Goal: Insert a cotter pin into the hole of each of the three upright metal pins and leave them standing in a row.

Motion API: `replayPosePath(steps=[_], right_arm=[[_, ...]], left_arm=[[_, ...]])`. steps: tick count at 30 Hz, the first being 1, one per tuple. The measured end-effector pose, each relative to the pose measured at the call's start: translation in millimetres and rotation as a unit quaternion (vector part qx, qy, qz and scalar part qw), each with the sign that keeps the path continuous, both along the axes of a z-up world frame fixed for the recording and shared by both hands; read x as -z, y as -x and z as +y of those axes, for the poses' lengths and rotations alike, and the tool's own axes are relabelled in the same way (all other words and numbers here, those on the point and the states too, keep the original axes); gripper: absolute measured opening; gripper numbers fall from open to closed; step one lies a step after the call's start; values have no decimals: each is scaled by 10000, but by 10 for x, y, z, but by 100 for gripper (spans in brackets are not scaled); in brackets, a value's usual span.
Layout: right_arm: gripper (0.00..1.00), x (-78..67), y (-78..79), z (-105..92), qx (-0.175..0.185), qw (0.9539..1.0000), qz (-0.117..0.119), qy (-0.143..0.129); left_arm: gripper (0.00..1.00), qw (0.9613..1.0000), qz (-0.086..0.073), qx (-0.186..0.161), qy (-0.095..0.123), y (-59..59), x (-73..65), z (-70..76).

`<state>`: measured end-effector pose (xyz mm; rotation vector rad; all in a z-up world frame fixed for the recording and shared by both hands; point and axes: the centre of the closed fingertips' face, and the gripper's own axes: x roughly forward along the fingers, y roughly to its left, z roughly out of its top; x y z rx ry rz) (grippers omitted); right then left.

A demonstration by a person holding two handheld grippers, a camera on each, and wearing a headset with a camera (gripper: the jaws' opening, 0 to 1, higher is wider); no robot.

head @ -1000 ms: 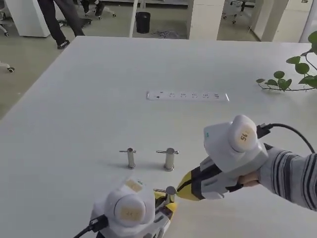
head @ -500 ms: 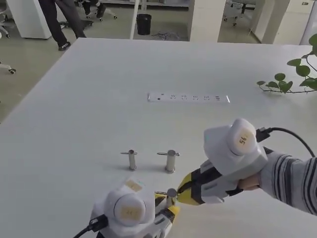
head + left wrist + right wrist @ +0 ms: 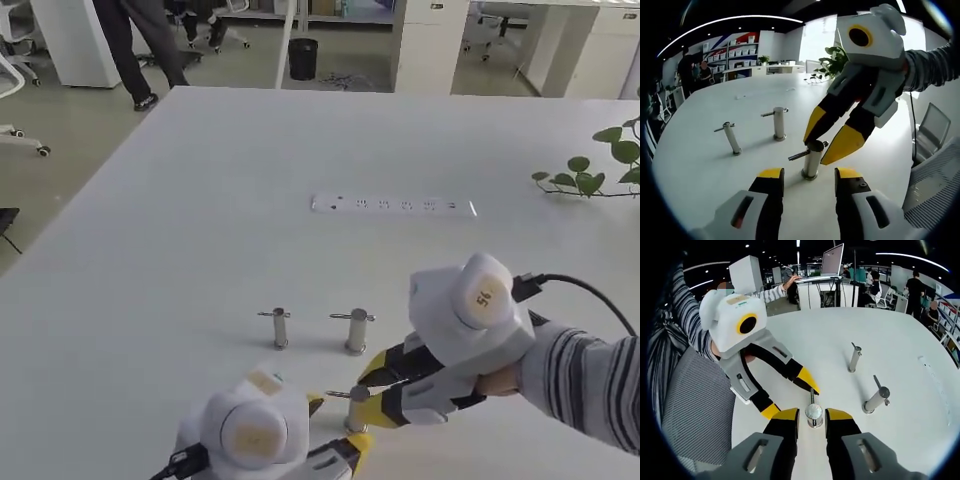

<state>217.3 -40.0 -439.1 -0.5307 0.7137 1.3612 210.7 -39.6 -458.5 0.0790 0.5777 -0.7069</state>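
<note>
Last step in hand, I judge: the 3rd upright pin (image 3: 357,412), lower middle of the head view, carries its cotter pin (image 3: 338,394) through its hole. So do the left pin (image 3: 280,328) and the middle pin (image 3: 357,331) above it. Around its head the right gripper (image 3: 813,416) stands with jaws slightly apart; the left gripper (image 3: 809,174) gapes before its base. Next: withdraw both without tipping it, then align the row.
</note>
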Motion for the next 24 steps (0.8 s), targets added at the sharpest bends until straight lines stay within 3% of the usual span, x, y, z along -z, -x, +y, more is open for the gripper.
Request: replayPosePath(steps=[6,14,24], right_arm=[[15,74,-16,28,-5,9999,-105,115],[9,117,-35,37,45,9999,-80,88],[8,107,-24,27,-243,9996,-141,70]], left_arm=[[46,10000,1,-4,53,23,-49,39],[53,9999,-78,23,84,57,-145,110],[60,9999,-112,69,63,62,-215,200]])
